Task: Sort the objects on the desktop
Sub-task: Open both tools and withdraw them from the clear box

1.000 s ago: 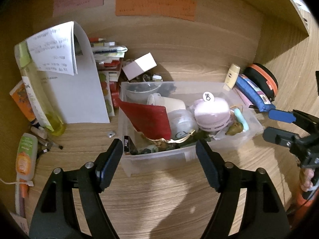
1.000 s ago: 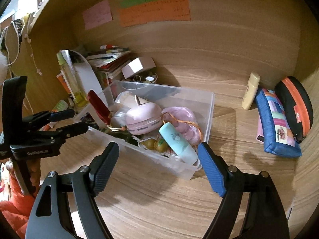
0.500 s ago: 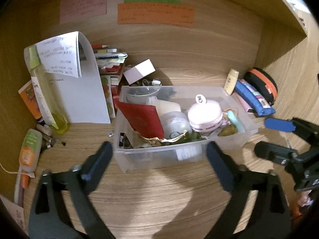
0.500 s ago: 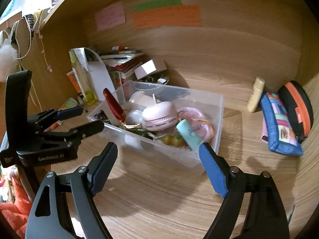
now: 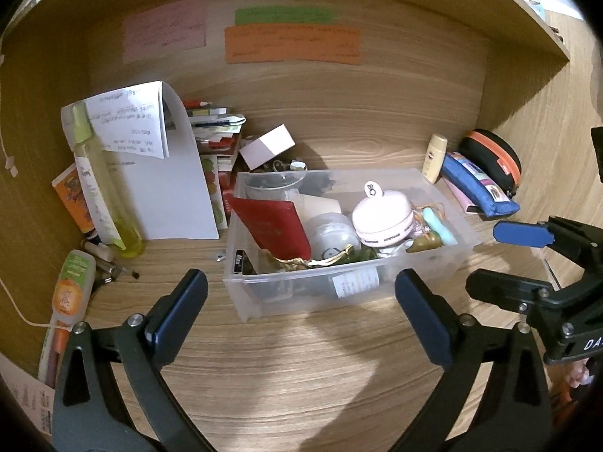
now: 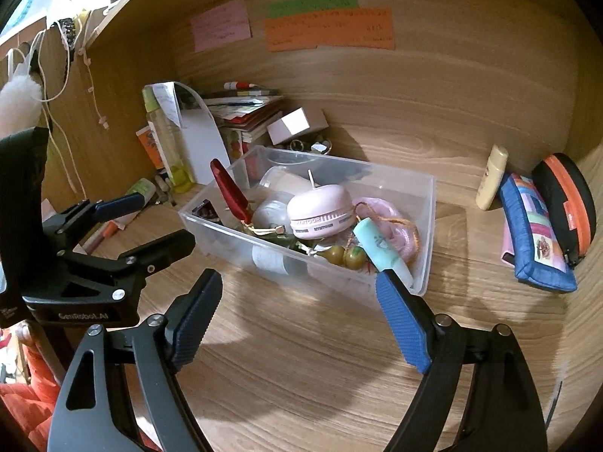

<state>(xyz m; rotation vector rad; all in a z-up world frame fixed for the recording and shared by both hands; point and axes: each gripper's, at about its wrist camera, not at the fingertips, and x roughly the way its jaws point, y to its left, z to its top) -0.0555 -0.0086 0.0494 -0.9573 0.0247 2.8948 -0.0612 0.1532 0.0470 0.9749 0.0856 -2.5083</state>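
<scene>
The wooden desk [image 5: 301,369] holds a clear plastic box [image 5: 444,192] mid-frame, long side running left to right. My left gripper [image 5: 301,309] has just been opening wide, empty, box now farther away. My right gripper [image 6: 297,301] is open.

A wood-grain surface [image 5: 286,369] is sitting inside a wooden alcove, whose back wall [image 5: 395,98] is carrying pink [image 5: 164,34], green [image 5: 284,16] and orange paper notes [image 5: 293,44]; light is pooling on the front.

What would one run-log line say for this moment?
left gripper: jaws just opened, empty | right gripper: open, empty | bin: full, on desk, untouched | blue pouch: right of bin
</scene>
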